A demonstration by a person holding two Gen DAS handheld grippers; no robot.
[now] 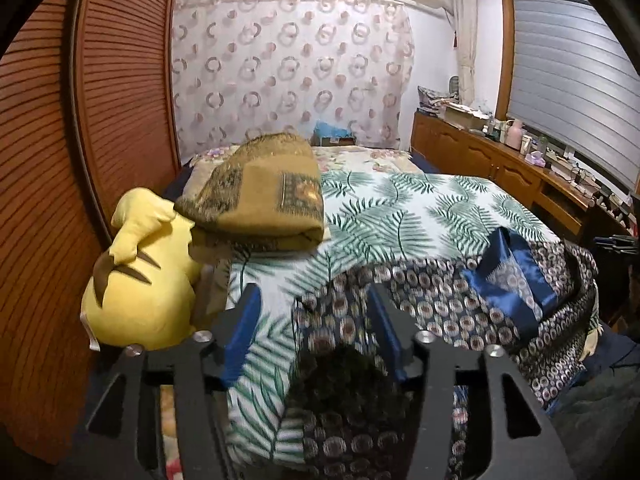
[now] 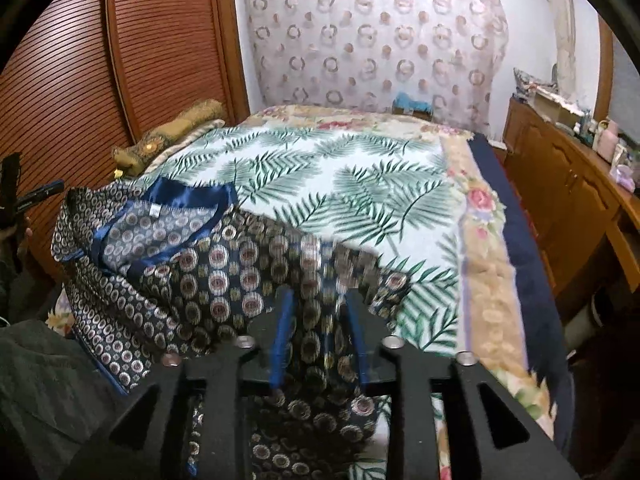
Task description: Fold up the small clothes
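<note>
Dark patterned cloth fills the bottom of both wrist views: it is the garment [image 2: 224, 280], a navy top printed with small round medallions and trimmed with a shiny blue neckband [image 2: 188, 200]. It lies crumpled on the near edge of the bed [image 2: 532, 280], on the white sheet with green fern leaves [image 1: 400, 208].

Seen from the left wrist, the left gripper [image 1: 316, 300] has its blue-padded fingers standing apart, with a fold of the garment and some fern sheet between them; the pads do not press on the cloth. Seen from the right wrist, the right gripper [image 2: 320, 300] is partly open, a blurred fold of the garment lying between its fingers, which also stand clear of it.

Beyond the garment on the bed, toward the louvred wooden doors [image 1: 120, 80], sits a folded brown blanket [image 1: 260, 192], with a yellow plush toy [image 1: 144, 280] just beside it.
</note>
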